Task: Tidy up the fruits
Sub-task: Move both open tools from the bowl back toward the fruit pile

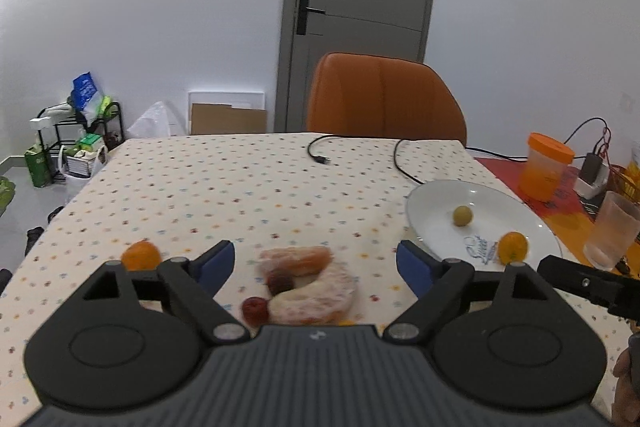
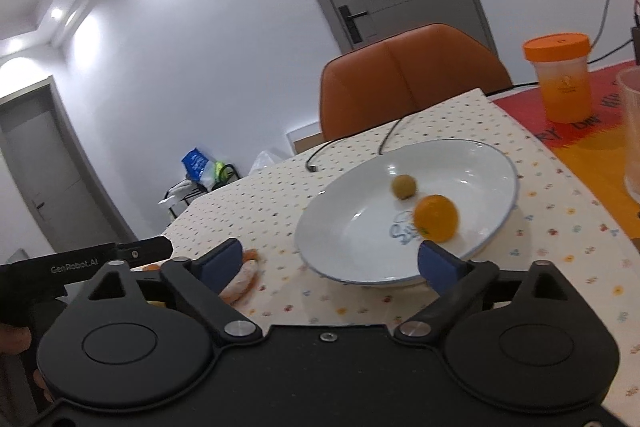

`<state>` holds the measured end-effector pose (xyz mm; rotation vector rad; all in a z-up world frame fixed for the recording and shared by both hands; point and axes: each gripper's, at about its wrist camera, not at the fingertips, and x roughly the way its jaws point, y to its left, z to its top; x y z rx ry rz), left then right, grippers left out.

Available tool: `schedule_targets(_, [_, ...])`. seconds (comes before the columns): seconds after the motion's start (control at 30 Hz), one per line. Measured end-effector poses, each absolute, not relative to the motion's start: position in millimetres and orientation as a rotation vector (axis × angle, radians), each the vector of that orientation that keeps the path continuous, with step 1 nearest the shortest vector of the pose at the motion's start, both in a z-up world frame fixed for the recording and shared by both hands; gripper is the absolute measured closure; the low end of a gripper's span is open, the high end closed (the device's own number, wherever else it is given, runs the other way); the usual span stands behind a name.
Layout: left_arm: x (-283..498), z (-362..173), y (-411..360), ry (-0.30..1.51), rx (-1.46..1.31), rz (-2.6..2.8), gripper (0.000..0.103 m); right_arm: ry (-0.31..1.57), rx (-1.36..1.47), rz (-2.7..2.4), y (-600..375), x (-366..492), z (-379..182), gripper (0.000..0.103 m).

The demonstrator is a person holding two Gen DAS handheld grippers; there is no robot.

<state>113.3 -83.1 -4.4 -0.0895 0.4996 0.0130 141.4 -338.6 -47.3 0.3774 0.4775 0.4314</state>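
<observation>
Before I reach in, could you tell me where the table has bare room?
Free: the cloth between the cable end and the donut. Crowded: around the donut, and right of the plate by the orange jar and cup.

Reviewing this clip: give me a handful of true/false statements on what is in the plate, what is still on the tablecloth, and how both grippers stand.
1. The white plate holds two fruits, an orange one and a small green one. True.
2. The left gripper is shut on the donut. False: its jaws are wide open, with the donut lying on the tablecloth between them.
3. An orange fruit still lies on the tablecloth outside the plate. True.
4. The right gripper carries a fruit. False: it is open and empty, at the plate's near rim.
5. The orange-lidded cup stands inside the plate. False: it stands beyond it, on the red cloth.
</observation>
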Motion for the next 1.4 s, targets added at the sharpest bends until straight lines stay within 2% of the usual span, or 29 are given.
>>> schedule_targets(0.13, [107, -7, -74, 0.504, -0.103, 0.027, 0.016, 0.478, 0.368, 0.454, -328, 142, -45, 0.000])
schedule_targets(0.67, [82, -25, -34, 0.519, -0.163, 0.060, 0.019, 0.496, 0.315, 0.531, -288, 143, -42, 0.000])
schedule_targets(0.77, [82, -27, -29, 0.516, -0.175, 0.058, 0.025, 0.507, 0.302, 0.548, -281, 144, -44, 0.000])
schedule_targets(0.93, [85, -31, -22, 0.529, -0.198, 0.052, 0.046, 0.525, 0.263, 0.578, -267, 145, -45, 0.000])
schedule_targets(1.0, [86, -33, -20, 0.532, -0.206, 0.052, 0.050, 0.530, 0.245, 0.593, -261, 145, -46, 0.001])
schedule_targets(1.13, [88, -35, -19, 0.531, -0.210, 0.039, 0.057, 0.550, 0.230, 0.630, -250, 147, -47, 0.009])
schedule_targets(1.27, [93, -38, -20, 0.537, -0.213, 0.016, 0.063, 0.580, 0.230, 0.661, -241, 151, -50, 0.028])
schedule_targets(1.33, [97, -40, -21, 0.542, -0.211, 0.006, 0.069, 0.593, 0.234, 0.674, -238, 153, -52, 0.031])
schedule_targets(1.4, [100, -43, -22, 0.549, -0.211, -0.001, 0.071, 0.597, 0.221, 0.669, -234, 154, -53, 0.034])
